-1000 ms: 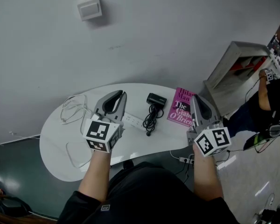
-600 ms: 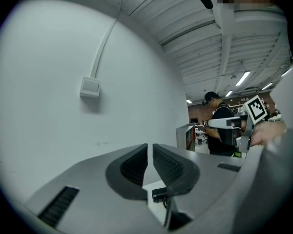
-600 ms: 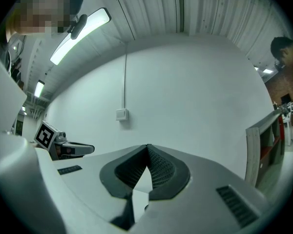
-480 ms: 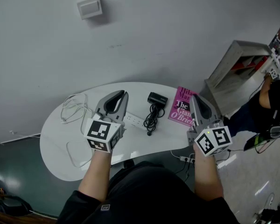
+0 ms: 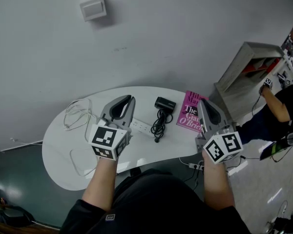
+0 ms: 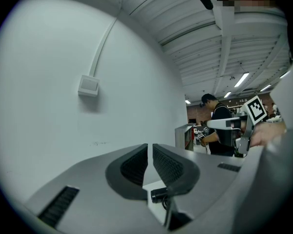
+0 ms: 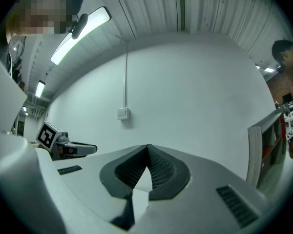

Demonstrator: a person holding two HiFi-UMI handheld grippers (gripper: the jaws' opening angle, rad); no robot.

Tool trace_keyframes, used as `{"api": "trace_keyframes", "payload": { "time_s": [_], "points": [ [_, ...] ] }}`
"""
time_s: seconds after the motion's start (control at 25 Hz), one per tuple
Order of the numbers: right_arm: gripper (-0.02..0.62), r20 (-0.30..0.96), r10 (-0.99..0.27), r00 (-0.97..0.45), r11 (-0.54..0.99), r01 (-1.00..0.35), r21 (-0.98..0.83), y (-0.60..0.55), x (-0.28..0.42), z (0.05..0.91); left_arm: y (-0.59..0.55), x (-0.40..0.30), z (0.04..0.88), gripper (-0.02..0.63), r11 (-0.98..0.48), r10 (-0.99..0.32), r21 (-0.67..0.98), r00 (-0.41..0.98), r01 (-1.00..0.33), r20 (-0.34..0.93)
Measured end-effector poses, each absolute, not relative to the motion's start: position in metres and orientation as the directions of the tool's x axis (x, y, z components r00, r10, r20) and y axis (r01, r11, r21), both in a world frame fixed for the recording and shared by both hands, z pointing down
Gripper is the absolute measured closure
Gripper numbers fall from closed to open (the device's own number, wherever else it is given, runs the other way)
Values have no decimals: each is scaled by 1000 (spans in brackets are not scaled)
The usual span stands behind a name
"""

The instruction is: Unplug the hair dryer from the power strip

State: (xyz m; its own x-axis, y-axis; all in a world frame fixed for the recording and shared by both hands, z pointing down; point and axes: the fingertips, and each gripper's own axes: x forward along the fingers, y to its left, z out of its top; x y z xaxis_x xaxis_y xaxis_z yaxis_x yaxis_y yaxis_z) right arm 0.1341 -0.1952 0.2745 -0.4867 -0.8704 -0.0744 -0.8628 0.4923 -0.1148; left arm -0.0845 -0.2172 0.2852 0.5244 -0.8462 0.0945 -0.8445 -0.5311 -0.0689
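My left hand-held gripper (image 5: 127, 99) hovers level above the counter (image 5: 58, 145), its jaws almost together with nothing between them. My right hand-held gripper (image 5: 204, 104) is closed and empty at the counter's right edge, beside the pink book (image 5: 190, 112). The black dryer (image 5: 164, 103) lies between the two grippers. Its bundled cord (image 5: 158, 123) sits just beside the white strip (image 5: 139, 126). I cannot tell whether it is plugged in.

Hair dryer (image 5: 163, 103) near power strip (image 5: 139, 126)
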Motion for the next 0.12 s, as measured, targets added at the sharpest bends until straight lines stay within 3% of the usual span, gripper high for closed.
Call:
{"api": "trace_keyframes", "payload": {
  "time_s": [0.12],
  "points": [
    [561, -71, -868, -491, 496, -860, -119, -196, 132, 277, -218, -85, 287, 566, -532, -845, -66, 526, -844, 96]
  ]
}}
